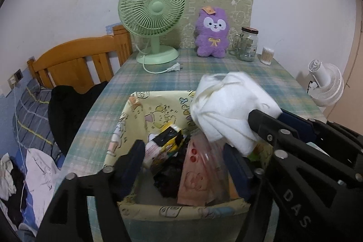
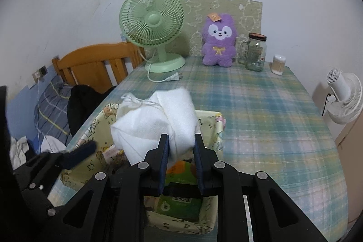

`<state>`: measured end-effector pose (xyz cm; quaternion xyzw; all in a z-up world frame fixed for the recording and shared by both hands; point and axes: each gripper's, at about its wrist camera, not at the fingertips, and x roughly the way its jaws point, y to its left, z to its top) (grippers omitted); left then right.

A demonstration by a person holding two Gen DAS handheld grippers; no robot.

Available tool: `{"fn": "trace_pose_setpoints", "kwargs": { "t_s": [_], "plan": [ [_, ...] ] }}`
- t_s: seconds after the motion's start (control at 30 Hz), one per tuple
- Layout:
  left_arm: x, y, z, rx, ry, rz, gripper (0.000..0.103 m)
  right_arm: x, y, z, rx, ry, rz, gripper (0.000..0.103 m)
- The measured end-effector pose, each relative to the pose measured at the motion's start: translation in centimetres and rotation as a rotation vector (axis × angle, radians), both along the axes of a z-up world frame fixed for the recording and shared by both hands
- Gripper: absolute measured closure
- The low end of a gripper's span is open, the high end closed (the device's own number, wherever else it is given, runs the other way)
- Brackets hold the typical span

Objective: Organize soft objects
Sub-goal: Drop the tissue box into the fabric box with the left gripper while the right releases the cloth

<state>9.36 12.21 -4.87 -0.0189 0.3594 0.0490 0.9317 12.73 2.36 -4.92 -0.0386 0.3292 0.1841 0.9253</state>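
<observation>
A white drawstring cloth bundle (image 2: 156, 121) hangs over a yellow cartoon-print fabric basket (image 2: 211, 126) on the plaid table. My right gripper (image 2: 180, 140) is shut on the bundle's near end. The bundle (image 1: 229, 106) and the basket (image 1: 181, 210) also show in the left wrist view. My left gripper (image 1: 183, 151) is open above the basket, holding nothing. The basket holds a pink pouch (image 1: 195, 176), a dark item and a yellow-black pack (image 1: 166, 140). A purple plush toy (image 2: 219, 37) sits at the table's far side.
A green desk fan (image 2: 154, 26) with a loose plug, a glass jar mug (image 2: 256, 51) and a cotton swab tub (image 2: 278, 64) stand at the back. A wooden bed headboard (image 2: 95, 60) and clothes lie left. A white fan (image 2: 344, 99) is at right.
</observation>
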Motion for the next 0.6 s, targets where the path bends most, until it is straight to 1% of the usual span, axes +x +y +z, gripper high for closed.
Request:
{"fn": "trace_pose_setpoints", "kwargs": {
  "t_s": [0.27,0.33,0.37,0.4,0.43,0.47,0.5,0.57,0.6],
  "plan": [
    [0.1,1.2,-1.3,-0.024,0.048,0.026,0.029,0.3,1.1,-1.4,-0.012,0.045,0.021,0.076],
    [0.2,1.4,-1.6,-0.023,0.056,0.029,0.029,0.3,1.5,-1.7,-0.016,0.054,0.024,0.069],
    [0.2,1.6,-1.7,-0.026,0.062,0.033,0.029,0.4,1.6,-2.0,-0.013,0.061,0.026,0.059],
    [0.2,1.7,-1.8,-0.027,0.067,0.037,0.029,0.5,1.7,-2.2,-0.009,0.071,0.023,0.044],
    [0.2,1.8,-1.9,-0.027,0.070,0.036,0.029,0.5,1.8,-2.3,-0.008,0.069,0.008,0.037],
    [0.1,1.8,-1.9,-0.034,0.066,0.027,0.027,0.5,1.8,-2.3,0.000,0.061,0.000,0.027],
    [0.1,1.9,-1.8,-0.046,0.063,0.018,0.023,0.4,1.8,-2.3,0.007,0.062,0.002,0.018],
    [-0.1,1.8,-1.6,-0.062,0.051,0.004,0.015,0.5,1.8,-2.3,0.021,0.076,0.012,0.012],
    [-0.1,1.8,-1.4,-0.059,0.047,0.004,0.014,0.5,1.8,-2.2,0.024,0.075,0.010,0.011]
  ]
}}
